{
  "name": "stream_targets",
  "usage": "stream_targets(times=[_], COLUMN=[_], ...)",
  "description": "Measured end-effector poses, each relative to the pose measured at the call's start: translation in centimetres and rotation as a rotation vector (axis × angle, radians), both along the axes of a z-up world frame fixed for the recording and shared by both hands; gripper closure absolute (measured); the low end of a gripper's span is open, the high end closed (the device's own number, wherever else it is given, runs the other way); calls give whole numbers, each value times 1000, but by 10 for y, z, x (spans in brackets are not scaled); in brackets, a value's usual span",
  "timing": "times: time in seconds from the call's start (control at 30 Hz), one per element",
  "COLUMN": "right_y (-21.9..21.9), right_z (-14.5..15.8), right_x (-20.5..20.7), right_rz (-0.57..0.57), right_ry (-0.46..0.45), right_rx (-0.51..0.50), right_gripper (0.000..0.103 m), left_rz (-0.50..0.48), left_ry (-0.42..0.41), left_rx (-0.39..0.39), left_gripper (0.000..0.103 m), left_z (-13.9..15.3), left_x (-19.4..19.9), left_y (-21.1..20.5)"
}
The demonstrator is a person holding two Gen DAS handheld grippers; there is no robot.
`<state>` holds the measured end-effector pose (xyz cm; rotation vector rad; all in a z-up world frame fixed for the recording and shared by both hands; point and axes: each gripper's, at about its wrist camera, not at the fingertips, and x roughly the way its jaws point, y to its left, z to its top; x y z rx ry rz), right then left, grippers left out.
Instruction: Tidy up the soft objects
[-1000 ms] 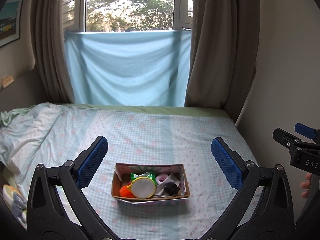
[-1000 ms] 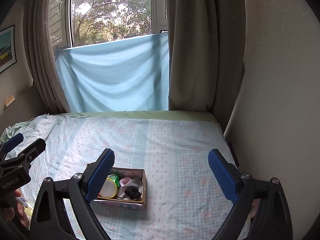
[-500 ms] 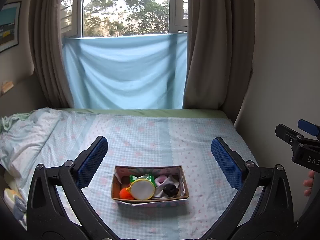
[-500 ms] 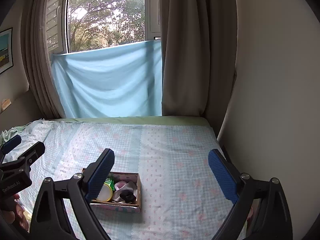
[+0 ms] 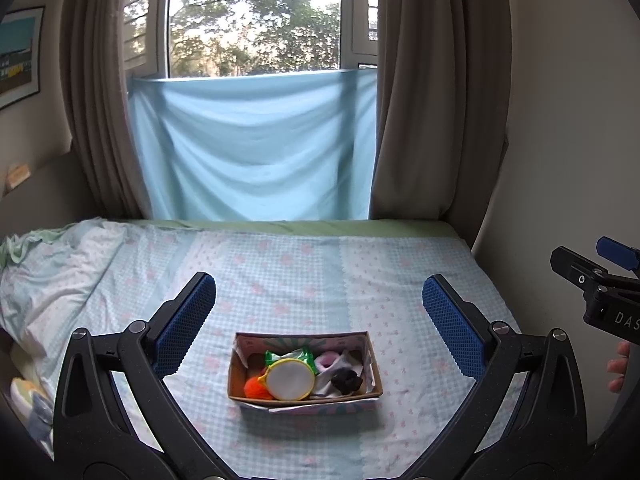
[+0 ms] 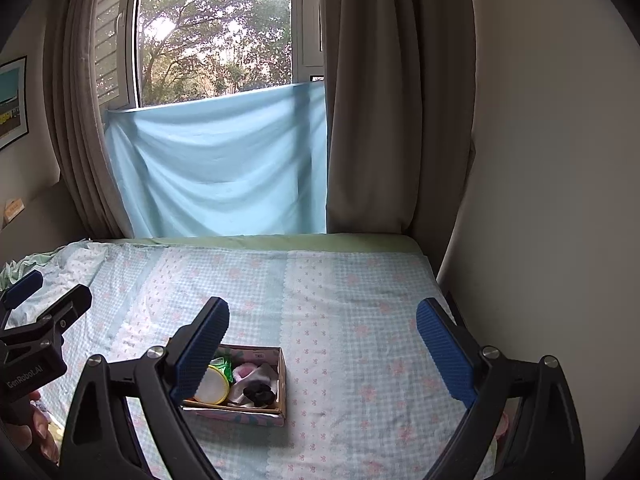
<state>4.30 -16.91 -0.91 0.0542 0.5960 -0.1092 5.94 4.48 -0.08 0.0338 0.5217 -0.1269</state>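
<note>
1. Both grippers wide open, holding nothing: left gripper (image 5: 316,326) and right gripper (image 6: 322,344) hovering above the bed (image 5: 360,280).
2. Pulled back and higher than a second ago; cardboard box (image 5: 240,376) now smaller and lower in view.
3. Soft bits all inside: round pouch (image 5: 290,380), orange pom-pom (image 5: 256,387), black scrunchie, probably (image 5: 347,380).
4. Looks about finished.

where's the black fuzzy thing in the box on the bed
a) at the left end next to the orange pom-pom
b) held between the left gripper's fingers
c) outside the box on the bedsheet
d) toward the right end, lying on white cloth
d: in the left wrist view the black fuzzy thing lies on white cloth toward the right end of the box, while the orange pom-pom sits at the left end, and both grippers are open and hold nothing.
</note>
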Motion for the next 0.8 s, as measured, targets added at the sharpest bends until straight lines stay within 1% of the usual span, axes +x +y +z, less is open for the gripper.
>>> stream_targets(times=[0.27, 0.8], right_y=[0, 3], right_z=[1, 2], right_x=[2, 3], right_rz=[-4, -6], right_ry=[-2, -9], right_rx=[-1, -8], right_gripper=[9, 9], left_rz=[5, -1], left_ry=[-22, -17], left_rx=[0, -4], left_gripper=[0, 0], left_z=[2, 0], left_x=[-3, 1], left_y=[0, 2])
